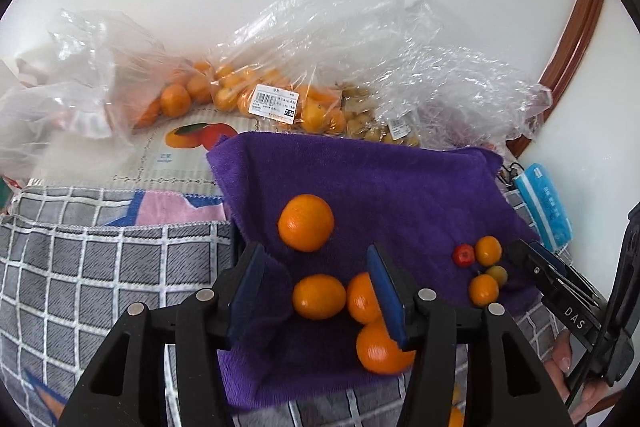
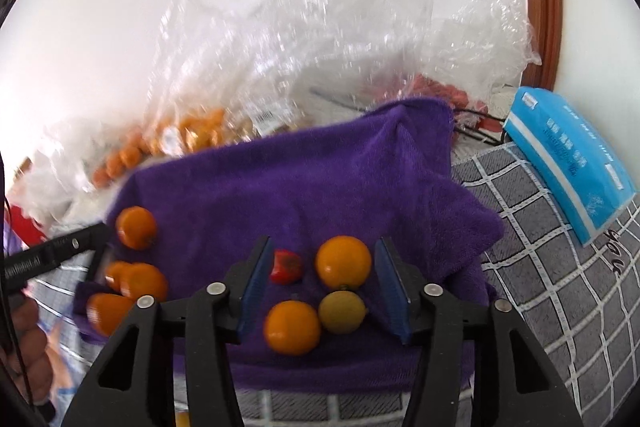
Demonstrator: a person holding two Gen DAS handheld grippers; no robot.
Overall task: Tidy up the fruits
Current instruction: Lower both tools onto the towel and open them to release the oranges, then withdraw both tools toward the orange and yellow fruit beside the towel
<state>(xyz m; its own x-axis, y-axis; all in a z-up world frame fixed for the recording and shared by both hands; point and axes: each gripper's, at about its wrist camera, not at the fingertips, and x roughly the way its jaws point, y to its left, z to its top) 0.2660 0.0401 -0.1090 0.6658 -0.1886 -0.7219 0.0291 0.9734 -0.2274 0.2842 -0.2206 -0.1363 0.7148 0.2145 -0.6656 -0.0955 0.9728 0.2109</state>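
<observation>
Both tongs, left (image 1: 316,291) and right (image 2: 320,287), gape empty over fuzzy purple towel (image 1: 380,179).

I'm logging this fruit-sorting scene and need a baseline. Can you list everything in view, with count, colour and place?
Large oranges: four, orange, left part of the purple towel.
Small fruits: four; two orange, one yellow-green, one red; right part of the towel.
Purple towel: one, over the checked cloth.
Checked cloth: grey and white, underneath.
Clear plastic bags: several, holding orange fruit, against the wall.
Tissue pack: one, blue, right edge.
Left gripper: black, blue pads, open above the oranges.
Right gripper: black, blue pads, open above the small fruits.
</observation>
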